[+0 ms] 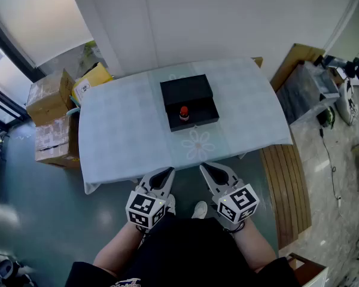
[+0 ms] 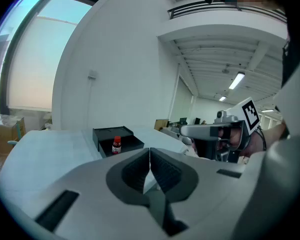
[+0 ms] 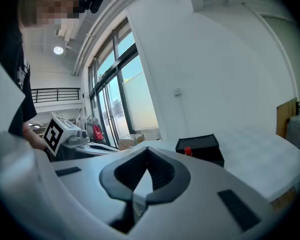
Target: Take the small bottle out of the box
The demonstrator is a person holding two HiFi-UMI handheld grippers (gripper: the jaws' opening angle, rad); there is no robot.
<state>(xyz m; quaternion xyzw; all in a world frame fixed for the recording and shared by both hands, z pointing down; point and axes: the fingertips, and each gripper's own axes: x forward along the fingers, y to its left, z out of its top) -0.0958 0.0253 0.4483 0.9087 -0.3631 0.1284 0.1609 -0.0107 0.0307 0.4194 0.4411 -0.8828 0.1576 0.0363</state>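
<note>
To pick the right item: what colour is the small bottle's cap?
Red. The round cap of the small dark bottle shows best in the left gripper view.

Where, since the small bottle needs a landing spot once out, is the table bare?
The table is bare left of the black box, right of it, and in front of it down to the near edge. Only the middle toward the far edge is crowded: the box, with the small bottle inside.

Head view: high above the near edge of the surface [image 1: 125, 136], facing steeply down. Gripper views: riding the left gripper [image 1: 167, 172] and right gripper [image 1: 204, 168], low by that edge, facing across toward the wall [image 1: 215, 17]. All three share the box [image 1: 188, 100].
</note>
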